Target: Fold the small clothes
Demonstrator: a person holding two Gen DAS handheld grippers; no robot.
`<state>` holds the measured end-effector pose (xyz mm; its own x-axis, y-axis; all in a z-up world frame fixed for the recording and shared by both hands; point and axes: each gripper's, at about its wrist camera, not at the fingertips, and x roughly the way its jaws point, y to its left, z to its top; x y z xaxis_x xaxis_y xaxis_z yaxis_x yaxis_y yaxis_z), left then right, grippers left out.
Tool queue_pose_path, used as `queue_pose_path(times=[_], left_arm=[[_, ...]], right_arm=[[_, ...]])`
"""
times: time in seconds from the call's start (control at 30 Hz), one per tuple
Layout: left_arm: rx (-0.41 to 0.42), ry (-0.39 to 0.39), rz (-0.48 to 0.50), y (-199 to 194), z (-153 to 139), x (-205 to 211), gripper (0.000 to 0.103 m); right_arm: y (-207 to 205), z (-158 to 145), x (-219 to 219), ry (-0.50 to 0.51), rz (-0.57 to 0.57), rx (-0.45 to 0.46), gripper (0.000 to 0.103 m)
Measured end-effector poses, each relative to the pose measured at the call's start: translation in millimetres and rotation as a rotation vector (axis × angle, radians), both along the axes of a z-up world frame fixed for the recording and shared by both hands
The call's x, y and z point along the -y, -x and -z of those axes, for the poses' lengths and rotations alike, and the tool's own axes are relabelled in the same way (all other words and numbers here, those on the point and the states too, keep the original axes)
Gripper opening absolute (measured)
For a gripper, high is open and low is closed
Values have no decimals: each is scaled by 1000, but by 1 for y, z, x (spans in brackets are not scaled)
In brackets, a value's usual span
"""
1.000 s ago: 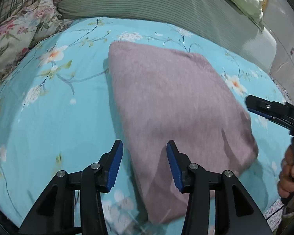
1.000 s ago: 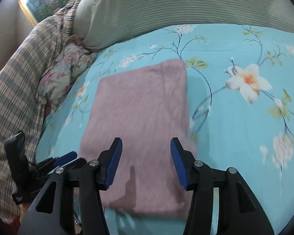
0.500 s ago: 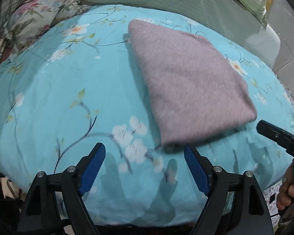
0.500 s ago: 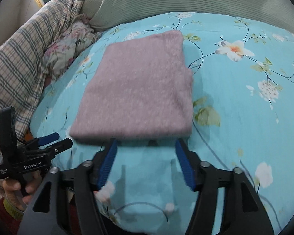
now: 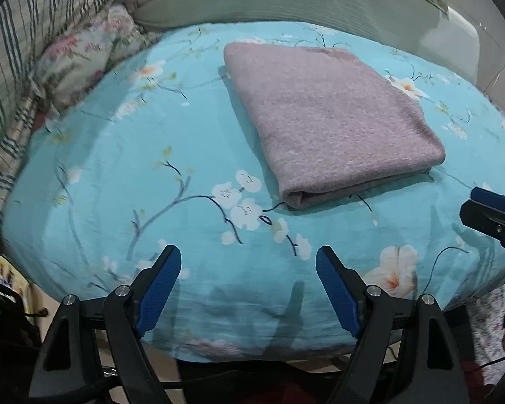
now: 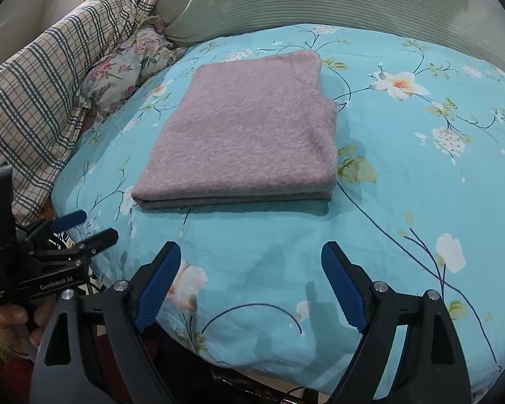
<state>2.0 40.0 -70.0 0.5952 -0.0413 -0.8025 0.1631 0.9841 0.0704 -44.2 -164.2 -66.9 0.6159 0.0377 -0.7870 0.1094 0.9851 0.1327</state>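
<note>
Lying folded on the bed (image 5: 124,175), the mauve garment (image 5: 330,118) sits ahead, between both tools; left tool (image 5: 249,286) gapes empty, right tool (image 6: 249,282) opening, nothing between.

1. We see a bed with a turquoise floral sheet (image 5: 124,175).
2. Beyond the sheet lies a green striped bolster (image 6: 320,3).
3. Left of the bolster, a plaid quilt (image 6: 50,77) and a floral pillow (image 6: 124,70).
</note>
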Motion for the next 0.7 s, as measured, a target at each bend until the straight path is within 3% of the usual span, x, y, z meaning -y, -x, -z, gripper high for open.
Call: queue_pose_path(times=[0.23, 0.7], left_arm=[[79, -71, -1, 13, -23, 0, 84], [158, -76, 35, 6, -61, 7, 93]], right_arm=[[4, -5, -2, 6, -16, 8, 91], [3, -37, -4, 37, -56, 63, 99]])
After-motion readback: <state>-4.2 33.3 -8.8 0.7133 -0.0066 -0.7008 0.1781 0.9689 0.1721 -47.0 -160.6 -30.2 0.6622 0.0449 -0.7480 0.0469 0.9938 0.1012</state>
